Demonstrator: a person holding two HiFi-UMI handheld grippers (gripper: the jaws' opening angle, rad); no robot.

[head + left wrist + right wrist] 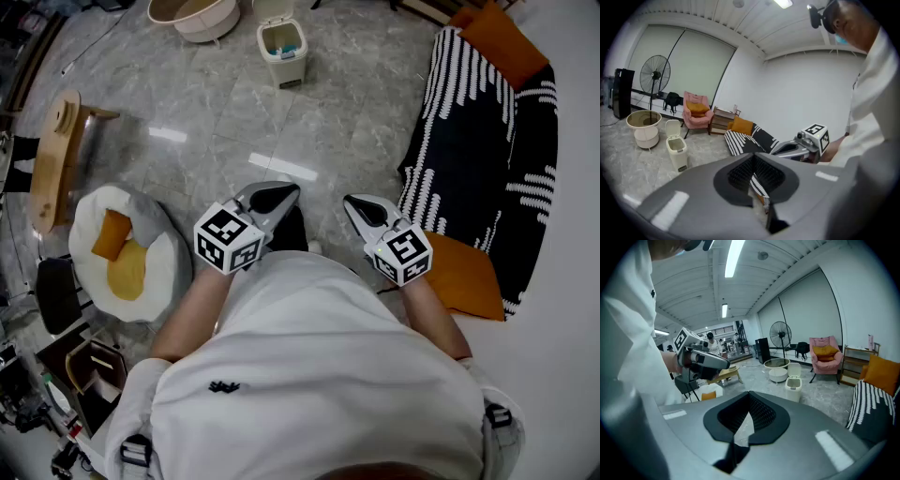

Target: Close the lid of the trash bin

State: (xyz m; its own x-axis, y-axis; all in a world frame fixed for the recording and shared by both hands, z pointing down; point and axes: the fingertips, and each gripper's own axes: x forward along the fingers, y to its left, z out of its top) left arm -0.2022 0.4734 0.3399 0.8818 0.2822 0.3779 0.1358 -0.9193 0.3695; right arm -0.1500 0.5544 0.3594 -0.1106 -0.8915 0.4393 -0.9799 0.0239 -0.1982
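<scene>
I hold my left gripper [272, 199] and my right gripper [366, 208] up in front of my belly, side by side and a little apart. Both point out over the grey floor [225, 122]. The left jaws are pressed together, with just a thin slit at the tips, and nothing is in them. The right jaws are the same, closed up and holding nothing.

The bin [282, 52] stands far ahead of me on the floor, well apart from both grippers. It is small and cream. Its lid [273, 11] is tipped up at the back, so the bin is open, and a bit of blue shows inside. Nothing of mine touches it.

Just beside the bin, on its left, is a round tub [194, 17]. Behind them, by the wall, stand a big fan [655, 75] and a pink chair [697, 110].

On my right is a black sofa [487, 150] with white stripes. An orange cushion [461, 277] lies near my right gripper.

On my left a round white pad [159, 272] lies on the floor. It has a yellow middle and a small orange pillow [111, 234] on it. A wooden stool [54, 159] stands just past it
</scene>
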